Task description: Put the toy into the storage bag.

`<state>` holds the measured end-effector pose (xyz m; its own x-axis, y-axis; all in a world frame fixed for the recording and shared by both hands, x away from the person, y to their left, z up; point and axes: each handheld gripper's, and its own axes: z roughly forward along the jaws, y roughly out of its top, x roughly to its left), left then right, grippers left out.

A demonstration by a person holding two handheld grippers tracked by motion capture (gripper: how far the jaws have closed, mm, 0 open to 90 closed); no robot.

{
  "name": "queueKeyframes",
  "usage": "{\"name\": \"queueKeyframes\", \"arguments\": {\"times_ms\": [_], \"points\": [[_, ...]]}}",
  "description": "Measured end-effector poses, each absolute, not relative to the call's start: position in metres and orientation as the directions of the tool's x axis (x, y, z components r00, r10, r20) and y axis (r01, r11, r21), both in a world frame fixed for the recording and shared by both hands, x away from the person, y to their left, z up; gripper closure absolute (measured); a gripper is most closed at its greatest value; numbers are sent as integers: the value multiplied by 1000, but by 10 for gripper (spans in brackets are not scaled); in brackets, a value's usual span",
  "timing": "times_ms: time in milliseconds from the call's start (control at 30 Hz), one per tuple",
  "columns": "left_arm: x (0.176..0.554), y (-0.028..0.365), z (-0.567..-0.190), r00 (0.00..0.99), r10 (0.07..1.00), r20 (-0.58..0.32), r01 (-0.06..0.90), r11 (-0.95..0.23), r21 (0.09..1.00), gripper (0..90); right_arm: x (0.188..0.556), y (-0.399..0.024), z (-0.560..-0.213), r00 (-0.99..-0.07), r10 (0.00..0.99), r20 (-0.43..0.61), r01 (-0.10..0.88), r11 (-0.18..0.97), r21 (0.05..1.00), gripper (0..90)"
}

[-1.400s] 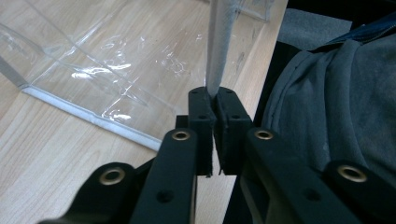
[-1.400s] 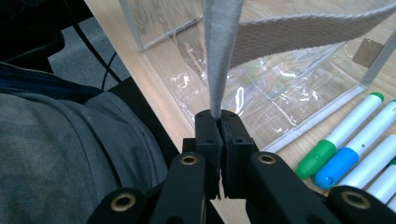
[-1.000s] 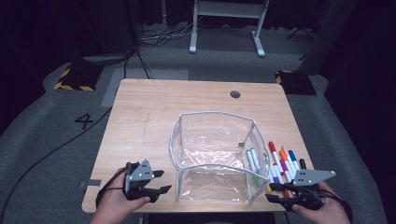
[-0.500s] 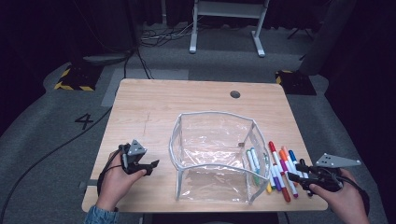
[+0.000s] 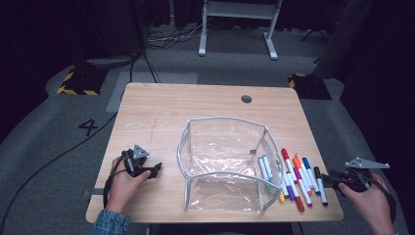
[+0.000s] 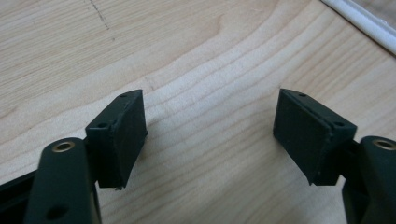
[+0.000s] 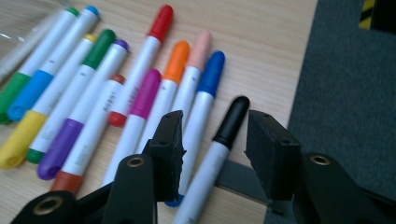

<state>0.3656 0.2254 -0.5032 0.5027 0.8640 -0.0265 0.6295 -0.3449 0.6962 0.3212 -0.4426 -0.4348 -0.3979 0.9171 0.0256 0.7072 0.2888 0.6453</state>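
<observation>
Two jaws of my right gripper [image 7: 212,140] stand part open astride the black-capped marker [image 7: 219,149], outermost from the clear pouch [image 5: 222,164]; closing could snag the blue marker [image 7: 203,100] touching it. My left gripper [image 6: 210,135] gapes wide, holding nothing, over the table [image 6: 205,60].

bright, evenly lit table [image 5: 205,105], dark surroundings, soft blur in gripper views
</observation>
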Motion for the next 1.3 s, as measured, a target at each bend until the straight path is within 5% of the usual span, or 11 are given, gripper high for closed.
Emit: {"name": "queueKeyframes", "arguments": {"times_ms": [533,1300], "points": [[366,224,-503,505,863,-29,634,-348,691,219,339,-435,-467,-325,944,54,832,258,491,679],[367,221,-503,513,858,-29,628,-352,694,217,354,-425,-463,-252,967,46,855,200,478,769]]}}
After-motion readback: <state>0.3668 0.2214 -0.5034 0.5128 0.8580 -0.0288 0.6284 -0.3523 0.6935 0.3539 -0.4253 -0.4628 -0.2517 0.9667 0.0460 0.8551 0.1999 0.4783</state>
